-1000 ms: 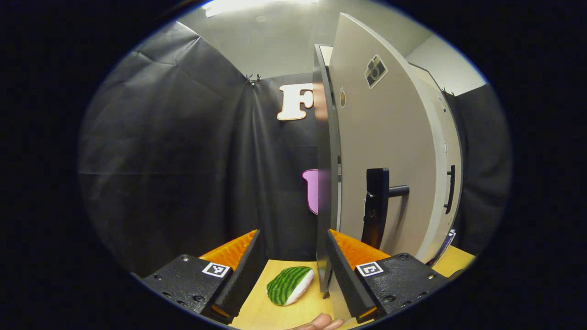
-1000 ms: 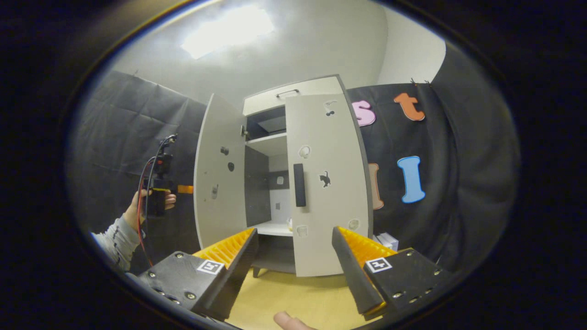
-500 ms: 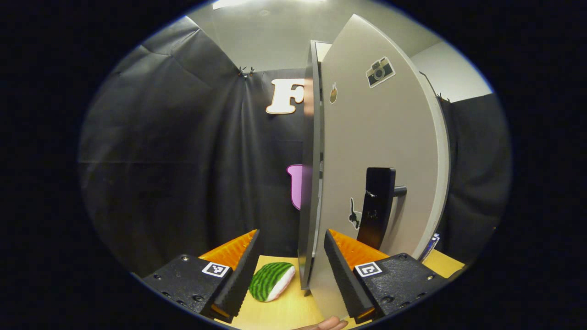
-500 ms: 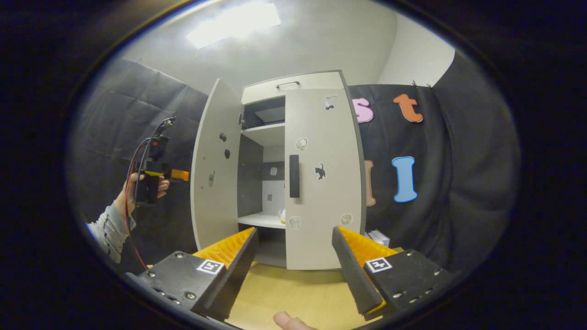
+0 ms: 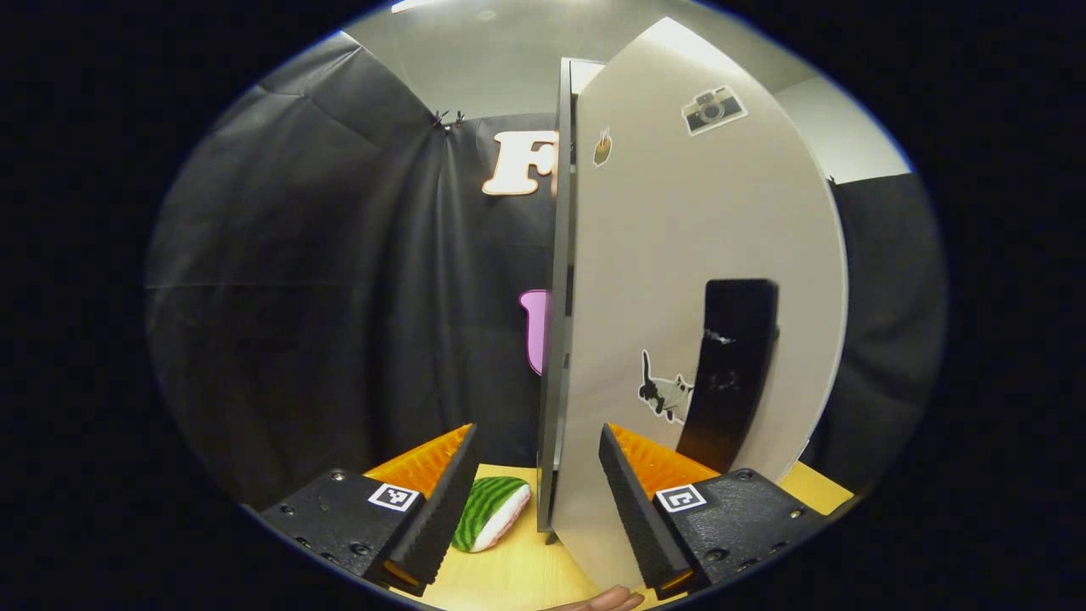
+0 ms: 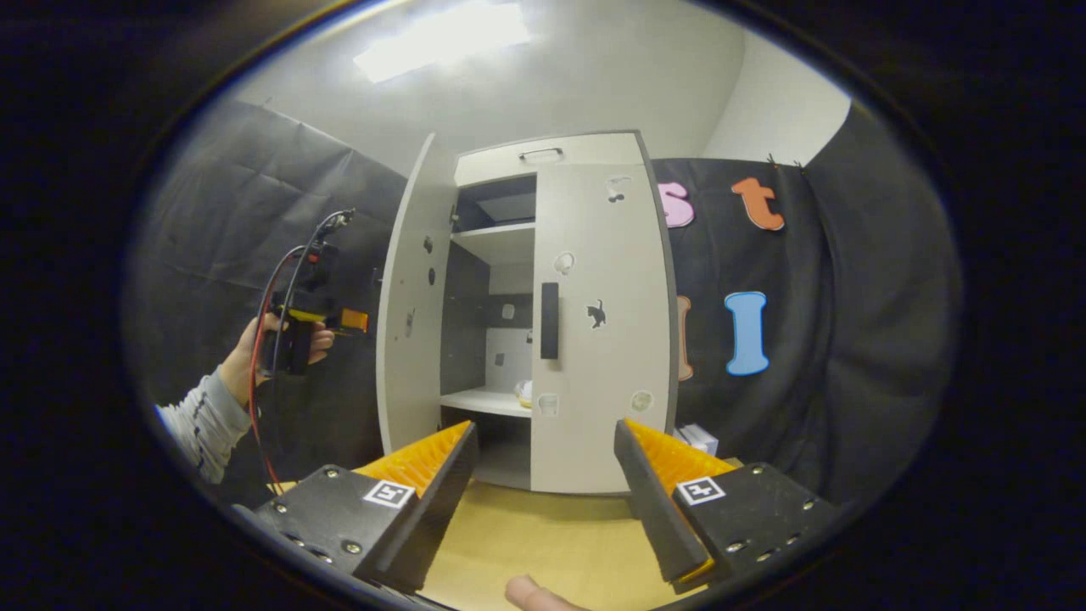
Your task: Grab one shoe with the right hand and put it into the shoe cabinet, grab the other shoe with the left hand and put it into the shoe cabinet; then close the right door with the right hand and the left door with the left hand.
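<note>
The left door [image 5: 704, 280] is seen edge-on between the spread, empty left tongs [image 5: 536, 501], its tall panel lying rightward; the right tongs [image 6: 543, 501], released, are farther back.

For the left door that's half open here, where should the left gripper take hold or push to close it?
Probably best on the left door near its free edge, by the black handle: the outer face is turned toward the left gripper, whose fingers stand open straddling the door's hinge-side edge. Push that flat face from outside toward the cabinet; gripping isn't needed.
</note>
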`<state>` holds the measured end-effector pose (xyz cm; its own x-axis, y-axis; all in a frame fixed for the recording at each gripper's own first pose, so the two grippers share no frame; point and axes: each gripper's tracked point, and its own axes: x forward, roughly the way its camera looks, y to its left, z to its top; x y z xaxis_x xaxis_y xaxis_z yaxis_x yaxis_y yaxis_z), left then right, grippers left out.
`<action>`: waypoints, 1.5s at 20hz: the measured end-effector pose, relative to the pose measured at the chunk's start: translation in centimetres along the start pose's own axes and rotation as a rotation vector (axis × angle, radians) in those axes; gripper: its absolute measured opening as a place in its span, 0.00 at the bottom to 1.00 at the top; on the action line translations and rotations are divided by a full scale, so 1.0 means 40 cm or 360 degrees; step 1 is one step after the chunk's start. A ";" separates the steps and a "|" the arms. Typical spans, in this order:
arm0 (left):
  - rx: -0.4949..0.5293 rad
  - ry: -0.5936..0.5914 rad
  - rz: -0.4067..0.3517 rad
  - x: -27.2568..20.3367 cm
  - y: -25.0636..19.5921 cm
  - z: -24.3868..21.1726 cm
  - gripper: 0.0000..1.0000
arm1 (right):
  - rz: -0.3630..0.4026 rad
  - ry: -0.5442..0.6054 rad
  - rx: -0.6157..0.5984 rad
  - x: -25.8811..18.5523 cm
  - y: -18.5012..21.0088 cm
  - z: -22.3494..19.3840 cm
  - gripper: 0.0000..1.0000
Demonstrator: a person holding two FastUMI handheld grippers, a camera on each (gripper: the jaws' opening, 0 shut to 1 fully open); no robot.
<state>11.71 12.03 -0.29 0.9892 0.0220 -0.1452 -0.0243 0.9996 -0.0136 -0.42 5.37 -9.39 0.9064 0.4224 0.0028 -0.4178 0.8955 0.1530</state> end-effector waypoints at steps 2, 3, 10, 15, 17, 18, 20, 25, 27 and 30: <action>-0.0043 0.0006 -0.0055 0.020 -0.029 0.009 0.87 | -0.0040 -0.0023 -0.0025 -0.004 -0.013 0.012 0.98; -0.0057 0.0013 -0.0080 0.027 -0.052 0.014 0.82 | -0.0066 -0.0028 -0.0039 -0.007 -0.022 0.012 0.98; 0.0035 0.0003 -0.0266 0.066 -0.272 -0.026 0.92 | -0.0200 0.0035 0.0098 -0.021 -0.073 0.004 0.96; 0.0152 -0.0063 -0.0199 0.017 -0.316 -0.033 0.94 | -0.0239 0.0138 0.0190 -0.006 -0.125 -0.034 0.94; 0.0162 -0.0078 -0.0209 -0.002 -0.331 -0.033 0.94 | -0.0236 0.0140 0.0249 -0.013 -0.138 -0.037 0.96; 0.0153 -0.0074 -0.0228 -0.020 -0.332 -0.039 0.94 | -0.0226 0.0137 0.0277 -0.014 -0.138 -0.035 0.95; 0.0129 -0.0077 -0.0260 -0.057 -0.338 -0.045 0.94 | -0.0217 0.0139 0.0299 -0.017 -0.147 -0.035 0.96; 0.0134 -0.0062 -0.0233 -0.122 -0.314 -0.069 0.94 | -0.0237 0.0140 0.0272 -0.028 -0.146 -0.022 0.94; 0.0112 -0.0071 -0.0229 -0.156 -0.303 -0.081 0.94 | -0.0229 0.0137 0.0256 -0.024 -0.144 -0.018 0.96; 0.0086 -0.0051 -0.0180 -0.222 -0.281 -0.101 0.94 | -0.0218 0.0141 0.0224 -0.022 -0.135 -0.003 0.96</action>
<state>2.62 0.55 -2.86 0.9893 -0.0910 -0.1143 0.0945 0.9952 0.0256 1.02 0.17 -10.34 0.9424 0.3146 -0.1136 -0.2729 0.9196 0.2828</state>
